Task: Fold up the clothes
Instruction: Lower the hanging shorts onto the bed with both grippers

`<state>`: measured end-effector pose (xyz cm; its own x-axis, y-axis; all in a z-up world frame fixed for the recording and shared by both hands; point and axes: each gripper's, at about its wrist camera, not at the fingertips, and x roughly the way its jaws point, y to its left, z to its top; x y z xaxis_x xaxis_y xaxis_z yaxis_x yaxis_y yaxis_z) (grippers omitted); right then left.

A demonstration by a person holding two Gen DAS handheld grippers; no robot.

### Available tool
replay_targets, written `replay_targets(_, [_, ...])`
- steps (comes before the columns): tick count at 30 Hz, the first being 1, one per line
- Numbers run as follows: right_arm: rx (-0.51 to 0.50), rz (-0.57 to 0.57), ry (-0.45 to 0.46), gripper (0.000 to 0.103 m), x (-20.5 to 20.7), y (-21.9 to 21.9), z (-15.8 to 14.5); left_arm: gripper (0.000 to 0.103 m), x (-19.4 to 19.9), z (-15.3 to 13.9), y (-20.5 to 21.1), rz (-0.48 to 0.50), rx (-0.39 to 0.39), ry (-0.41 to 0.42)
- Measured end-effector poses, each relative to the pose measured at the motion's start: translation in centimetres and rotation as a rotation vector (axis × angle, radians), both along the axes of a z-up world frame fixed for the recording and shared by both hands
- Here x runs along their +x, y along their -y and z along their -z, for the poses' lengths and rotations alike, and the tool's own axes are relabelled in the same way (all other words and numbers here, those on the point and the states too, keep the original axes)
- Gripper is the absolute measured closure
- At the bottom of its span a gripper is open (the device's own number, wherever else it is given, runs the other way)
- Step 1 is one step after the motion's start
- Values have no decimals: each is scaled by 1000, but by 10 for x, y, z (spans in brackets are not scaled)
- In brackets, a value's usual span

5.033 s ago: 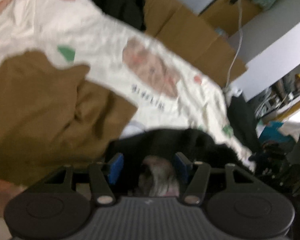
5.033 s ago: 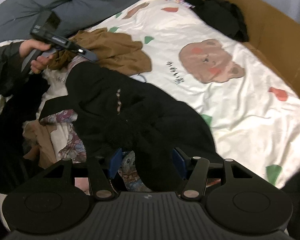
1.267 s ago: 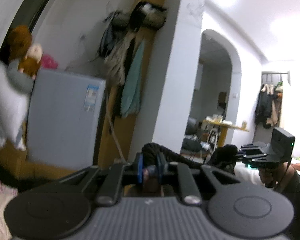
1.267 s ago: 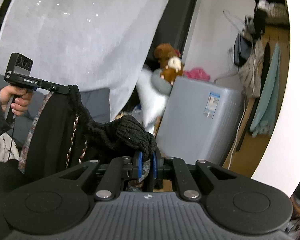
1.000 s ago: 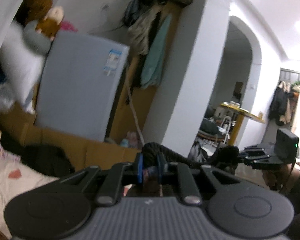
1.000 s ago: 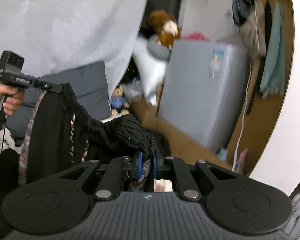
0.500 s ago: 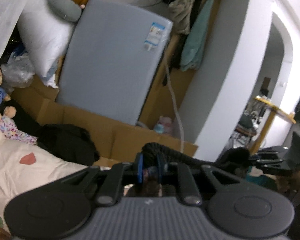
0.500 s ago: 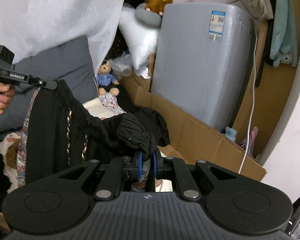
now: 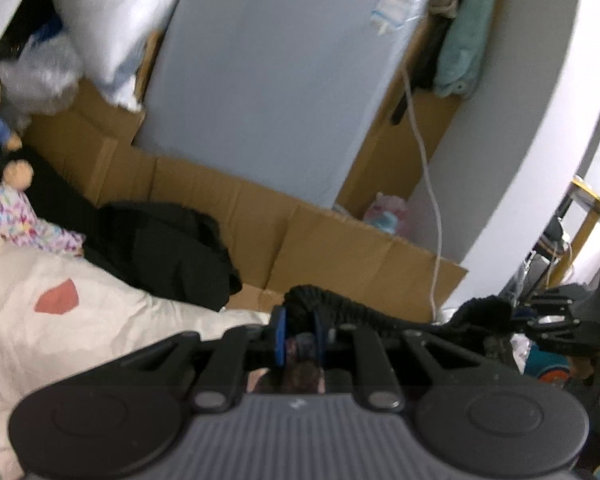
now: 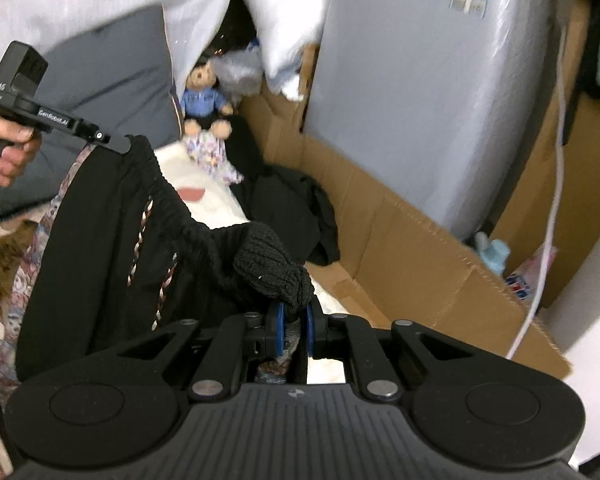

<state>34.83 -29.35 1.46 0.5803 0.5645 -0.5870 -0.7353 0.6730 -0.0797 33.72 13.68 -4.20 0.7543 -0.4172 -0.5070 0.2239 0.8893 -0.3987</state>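
Both tongs are gripping the black garment (image 10: 100,240) by its knitted top edge: the left tongs (image 9: 298,338) and the right tongs (image 10: 290,326) are each clamping nearly shut on it. It is hanging stretched between them above the bed (image 9: 100,320), near its far edge. No fold is showing yet; laying out and folding are remaining.

Left gripper (image 10: 118,145): "DAS" on camera block, "GenRobot.AI" on bar. Grey appliance (image 10: 440,92) sticker: print unreadable.
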Motion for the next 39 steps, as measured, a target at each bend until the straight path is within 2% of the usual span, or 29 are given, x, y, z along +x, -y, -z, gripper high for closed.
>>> replay_targets(3, [12,7,-51,92,39,-3,32,88,21,20,-4,4,-16,-28])
replay_targets(8, [7,15,-112,92,83,-5,76,88,64,64,-6,12,-27,-95])
replay_targets(12, [11,39,-170,92,111,-12,108,88,90,89,-9,11,-30,-138])
replay_targets(15, [-7,40,-201,92,129,-20,132,88,115,119,-12,-3,-29,-187])
replay_targets(24, [-32,75,-295,92,174,-34,188,88,151,176,-15,-23,-46,-257])
replay_targets(34, [-58,92,-325,92,206,-61,213,87,186,205,-32,-23,-38,-307])
replay_targets(39, [-63,153,-380,92,223,-64,223,87,202,201,-37,-8,-55,-320])
